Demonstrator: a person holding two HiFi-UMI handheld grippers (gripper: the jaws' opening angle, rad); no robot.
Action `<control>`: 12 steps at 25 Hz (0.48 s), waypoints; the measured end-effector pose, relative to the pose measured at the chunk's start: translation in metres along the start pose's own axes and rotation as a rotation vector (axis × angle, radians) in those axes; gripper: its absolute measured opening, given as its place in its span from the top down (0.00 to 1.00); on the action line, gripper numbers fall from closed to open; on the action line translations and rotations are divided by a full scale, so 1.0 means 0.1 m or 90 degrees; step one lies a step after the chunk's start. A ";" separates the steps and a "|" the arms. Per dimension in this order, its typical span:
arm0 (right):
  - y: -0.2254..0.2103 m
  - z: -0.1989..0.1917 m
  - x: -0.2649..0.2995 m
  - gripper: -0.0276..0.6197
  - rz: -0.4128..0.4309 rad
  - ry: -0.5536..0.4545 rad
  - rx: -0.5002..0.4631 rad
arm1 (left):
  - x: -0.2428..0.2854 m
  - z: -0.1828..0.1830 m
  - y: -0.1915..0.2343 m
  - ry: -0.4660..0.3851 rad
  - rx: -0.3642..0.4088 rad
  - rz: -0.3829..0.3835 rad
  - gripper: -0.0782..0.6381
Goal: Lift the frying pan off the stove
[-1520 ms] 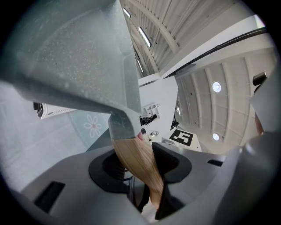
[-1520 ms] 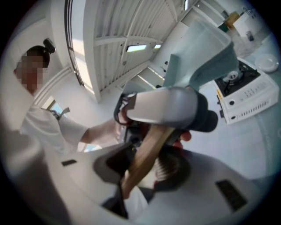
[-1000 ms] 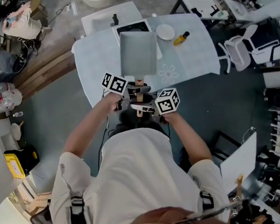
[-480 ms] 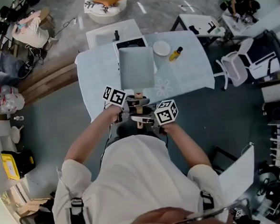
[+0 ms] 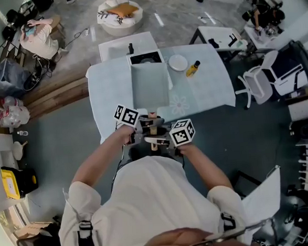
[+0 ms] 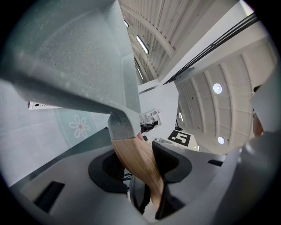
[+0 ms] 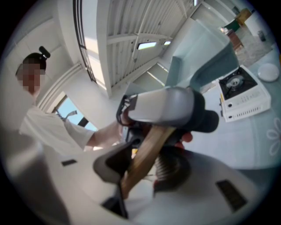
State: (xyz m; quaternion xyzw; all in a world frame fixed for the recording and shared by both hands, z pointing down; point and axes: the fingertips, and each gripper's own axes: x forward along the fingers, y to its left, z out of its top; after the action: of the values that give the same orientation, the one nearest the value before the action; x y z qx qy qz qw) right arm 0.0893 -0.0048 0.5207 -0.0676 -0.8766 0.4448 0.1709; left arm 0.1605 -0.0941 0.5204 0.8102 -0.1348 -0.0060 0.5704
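Observation:
A square grey frying pan [image 5: 150,86] hangs in the air above the small white stove [image 5: 146,58] on the pale blue table [image 5: 209,89]. Its wooden handle [image 5: 153,129] points toward me. My left gripper [image 5: 143,125] is shut on the handle close to the pan. My right gripper [image 5: 159,140] is shut on it nearer the end. In the left gripper view the handle [image 6: 137,160] runs between the dark pads [image 6: 169,162] up to the pan [image 6: 79,57]. The right gripper view shows the handle [image 7: 147,156], the pan [image 7: 206,59] and the stove [image 7: 243,94] below.
A white plate [image 5: 178,63] and a yellow bottle [image 5: 193,68] lie on the table to the right of the stove. A white office chair [image 5: 274,77] stands off the table's right side. Wooden boards [image 5: 52,93] lie on the floor to the left.
Both grippers keep their hold on the handle and the pan stays raised over the stove. The head view has drawn back a little from the table.

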 end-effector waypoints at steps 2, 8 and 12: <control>0.03 0.00 -0.01 0.70 0.002 0.003 -0.002 | -0.01 0.00 -0.03 -0.002 -0.001 0.000 0.62; 0.06 0.02 0.00 0.70 0.008 0.008 -0.011 | -0.04 0.02 -0.06 -0.006 0.002 0.004 0.61; 0.06 0.03 -0.01 0.70 0.012 0.008 -0.012 | -0.04 0.02 -0.05 -0.007 0.002 0.007 0.61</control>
State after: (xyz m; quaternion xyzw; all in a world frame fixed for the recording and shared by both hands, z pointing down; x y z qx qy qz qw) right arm 0.0887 -0.0033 0.5143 -0.0805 -0.8790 0.4376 0.1712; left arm 0.1575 -0.0937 0.5143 0.8102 -0.1427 -0.0069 0.5685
